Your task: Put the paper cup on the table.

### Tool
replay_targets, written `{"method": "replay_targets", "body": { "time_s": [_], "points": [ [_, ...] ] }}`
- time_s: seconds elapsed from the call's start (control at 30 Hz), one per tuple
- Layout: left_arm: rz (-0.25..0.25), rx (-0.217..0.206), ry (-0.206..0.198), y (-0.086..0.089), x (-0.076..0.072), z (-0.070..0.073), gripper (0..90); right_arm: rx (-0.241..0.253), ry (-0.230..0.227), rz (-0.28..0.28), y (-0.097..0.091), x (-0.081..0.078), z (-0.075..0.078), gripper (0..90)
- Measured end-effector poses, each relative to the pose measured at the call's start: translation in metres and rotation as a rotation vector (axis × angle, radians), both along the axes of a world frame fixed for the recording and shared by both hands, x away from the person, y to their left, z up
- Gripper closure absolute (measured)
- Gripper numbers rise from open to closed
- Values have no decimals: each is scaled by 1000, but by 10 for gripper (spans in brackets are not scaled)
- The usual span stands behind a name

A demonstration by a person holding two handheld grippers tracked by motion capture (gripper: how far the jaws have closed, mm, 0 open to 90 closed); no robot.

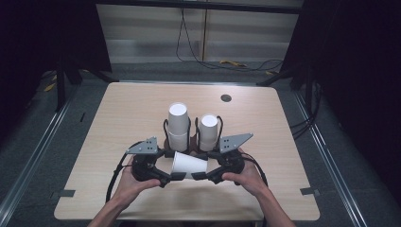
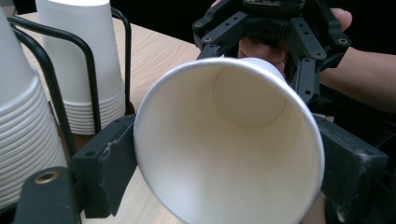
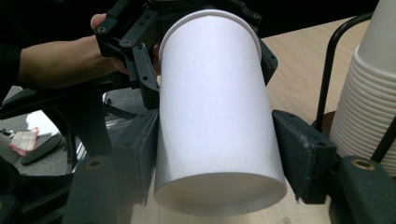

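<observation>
Paper cup (image 1: 189,165) lies on its side between the two grippers, low in the middle of the high view, just above the desk (image 1: 118,118). Its wide mouth points to the left of the frame, its base to the right. The left gripper (image 1: 174,177) clasps the cup at the rim end; in the left gripper view its black jaws press on both sides of the open mouth (image 2: 229,144). The right gripper (image 1: 199,176) clasps the base end, its jaws flanking the cup's wall (image 3: 215,116) in the right gripper view. Just behind, toward frame centre, two stacks of cups (image 1: 178,124) (image 1: 208,130) stand upside down in a black wire holder (image 1: 194,137).
</observation>
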State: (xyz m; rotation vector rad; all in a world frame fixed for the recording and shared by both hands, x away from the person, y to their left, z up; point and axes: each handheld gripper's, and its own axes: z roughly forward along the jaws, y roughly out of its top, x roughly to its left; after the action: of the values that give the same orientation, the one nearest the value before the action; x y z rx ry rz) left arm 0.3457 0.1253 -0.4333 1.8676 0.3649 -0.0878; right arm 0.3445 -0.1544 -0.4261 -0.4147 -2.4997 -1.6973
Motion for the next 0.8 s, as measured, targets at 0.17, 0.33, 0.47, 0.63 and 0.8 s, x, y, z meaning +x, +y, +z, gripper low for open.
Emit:
{"method": "replay_targets", "body": {
  "time_s": [0.17,0.33,0.47,0.63,0.8],
  "points": [
    [-5,-2,1,0,0,0,167,-3,-1,6,1,0,-1,352],
    [-8,11,-18,0,0,0,189,-17,21,3,1,1,-1,350],
    [-18,22,-34,0,-1,1,220,-44,33,-3,2,1,-3,338],
    [-23,24,-45,0,-2,2,249,-54,40,-6,3,1,-3,322],
    [-29,27,-52,0,-4,4,270,-66,40,-17,4,1,-4,292]
  ]
}}
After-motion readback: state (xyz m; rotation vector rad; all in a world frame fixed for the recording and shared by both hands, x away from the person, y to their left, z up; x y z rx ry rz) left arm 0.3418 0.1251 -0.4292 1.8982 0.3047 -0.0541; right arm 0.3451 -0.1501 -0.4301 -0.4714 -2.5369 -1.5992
